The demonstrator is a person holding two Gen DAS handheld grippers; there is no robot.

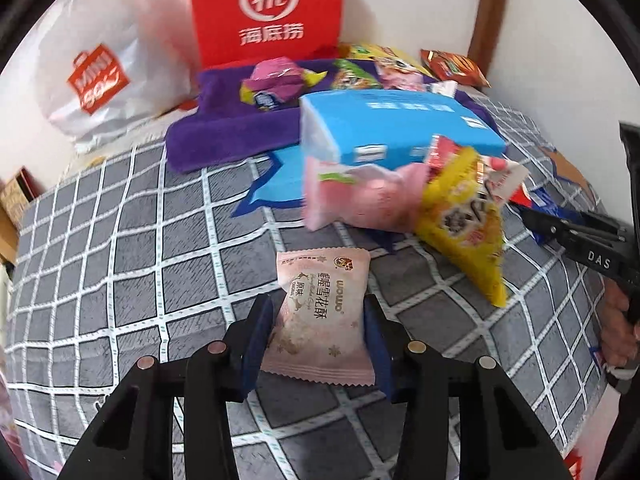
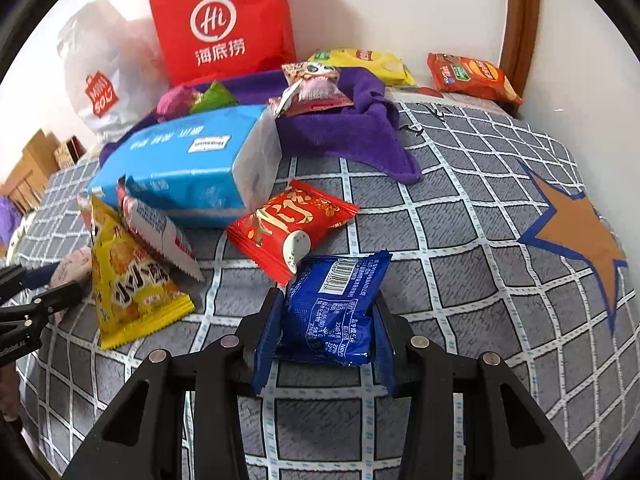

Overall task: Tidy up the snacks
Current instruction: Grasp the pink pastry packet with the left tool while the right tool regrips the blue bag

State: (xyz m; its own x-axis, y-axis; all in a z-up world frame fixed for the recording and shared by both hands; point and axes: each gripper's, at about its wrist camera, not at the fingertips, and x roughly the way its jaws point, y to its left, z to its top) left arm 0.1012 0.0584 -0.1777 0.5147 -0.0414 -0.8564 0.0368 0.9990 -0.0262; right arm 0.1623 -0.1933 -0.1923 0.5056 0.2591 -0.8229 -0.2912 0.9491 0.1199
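We have the left gripper (image 1: 316, 344) clamped across the pink snack packet (image 1: 320, 316), its long axis running away from the fingers; our right gripper (image 2: 326, 336) grips the blue packet (image 2: 336, 304), both just above the bed (image 1: 120, 240).

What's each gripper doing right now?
Left gripper: closed on the pale pink snack packet.
Right gripper: closed on the blue foil snack packet.

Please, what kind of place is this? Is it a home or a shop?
Most likely a home, probably a bed in a bedroom. The snacks lie on a soft checked bedsheet against a white wall, with a red shopping bag and a pack of tissues beside them.
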